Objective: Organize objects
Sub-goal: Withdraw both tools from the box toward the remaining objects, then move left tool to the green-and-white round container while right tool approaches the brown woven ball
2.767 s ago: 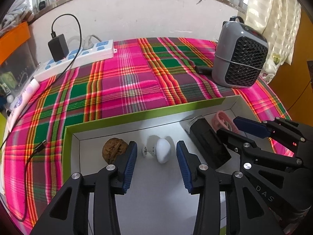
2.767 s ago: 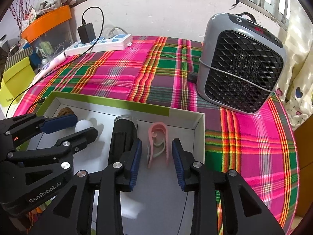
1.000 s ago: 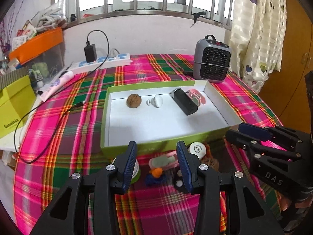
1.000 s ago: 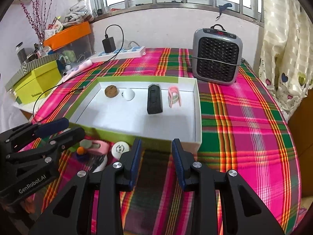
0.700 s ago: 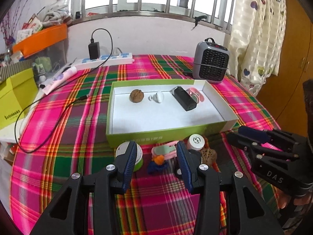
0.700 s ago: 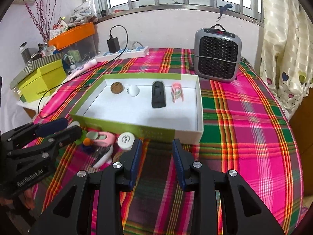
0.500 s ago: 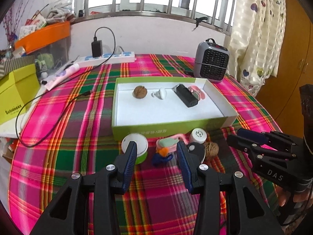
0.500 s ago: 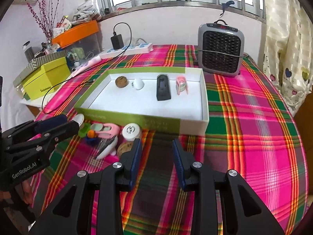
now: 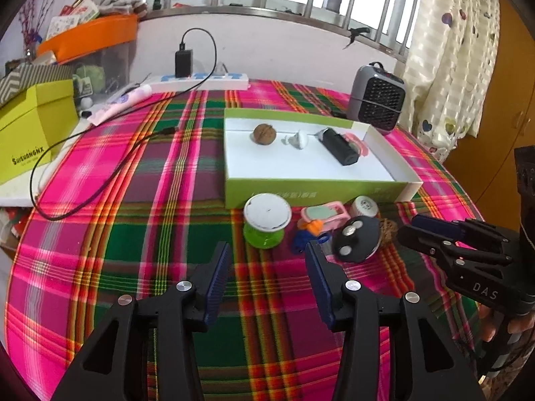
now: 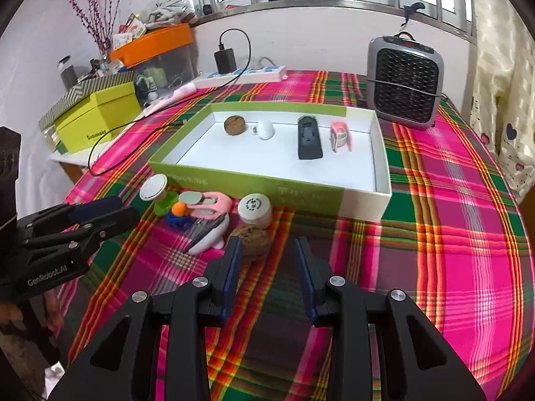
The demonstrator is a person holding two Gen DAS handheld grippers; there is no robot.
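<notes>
Two claws, both yours, gape wide and empty: left gripper [image 9: 267, 272] above the cloth short of the green-based cup [image 9: 266, 222], right gripper [image 10: 269, 274] just short of the loose walnut [image 10: 250, 239]. Beyond, the green box [image 10: 381, 185] holds a black case [image 10: 309, 137], long axis running toward the heater [image 10: 404, 80].
</notes>
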